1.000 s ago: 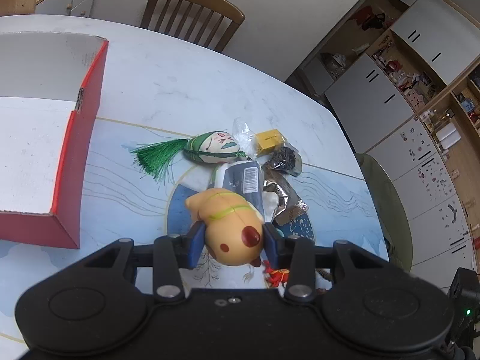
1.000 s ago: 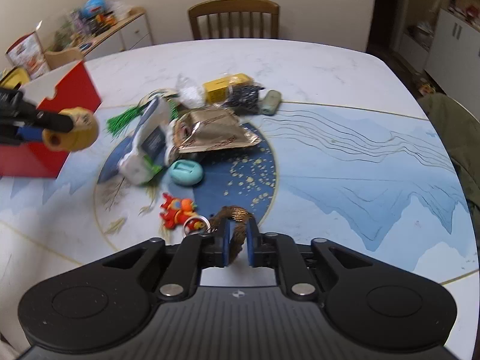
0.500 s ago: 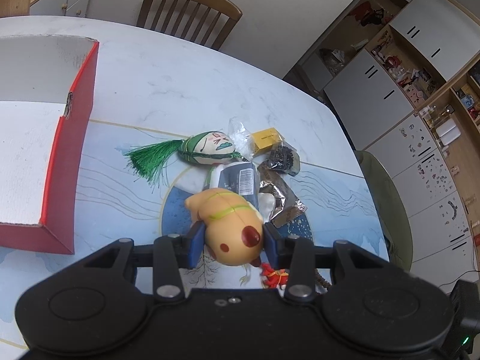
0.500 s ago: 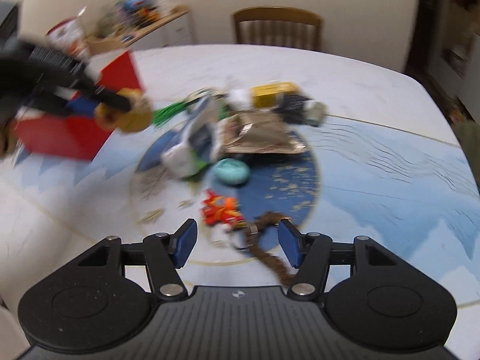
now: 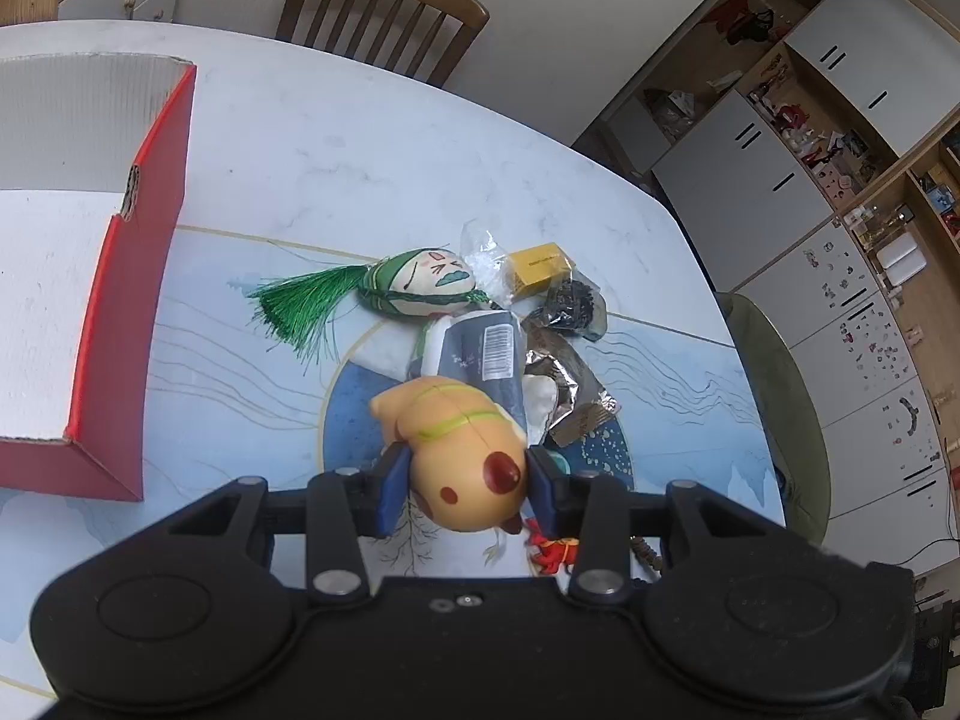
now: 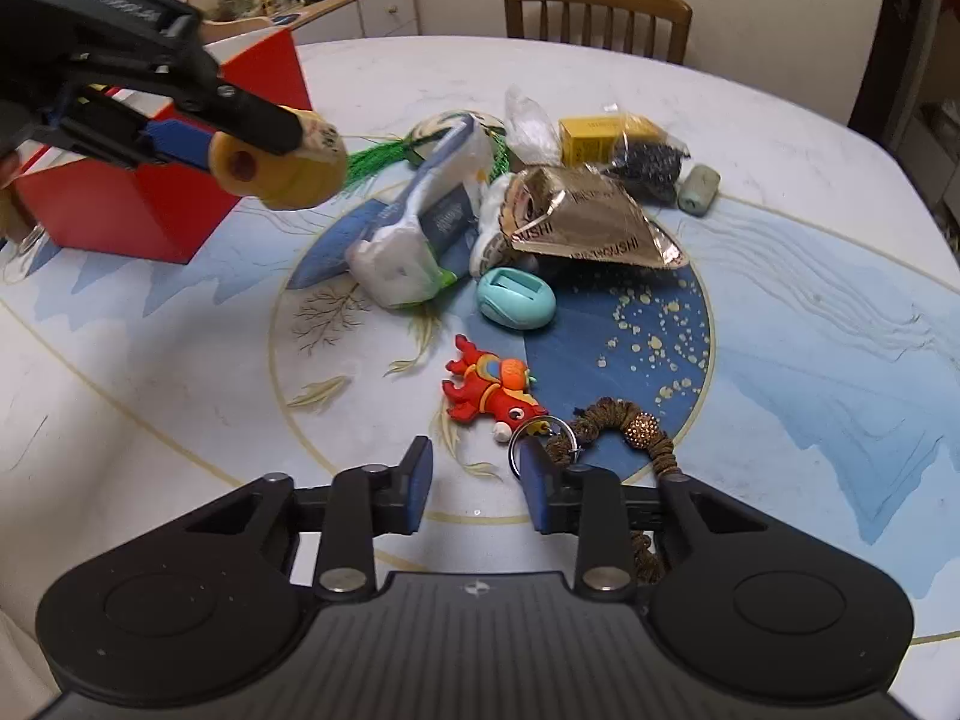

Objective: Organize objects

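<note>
Both jaws differ: left gripper [image 5: 467, 483] clamps rounded yellow toy [image 5: 465, 468], right gripper [image 6: 475, 492] gapes.

Under me is a white table [image 6: 750, 138] with blue mountain print. At ten o'clock a red box [image 6: 150, 210]; at twelve a heap of packets [image 6: 576, 222], teal case [image 6: 516, 300], red keychain [image 6: 489, 396].

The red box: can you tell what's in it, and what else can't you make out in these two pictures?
- Red box: left wrist view shows only its pale inside; the frame edge cuts off the rest. In the right wrist view the left claw hides it.
- Yellow toy: its lower part sits behind the claw body.
- Brown beaded strap: the right claw covers its near end.
- Yellow carton: print too small.
</note>
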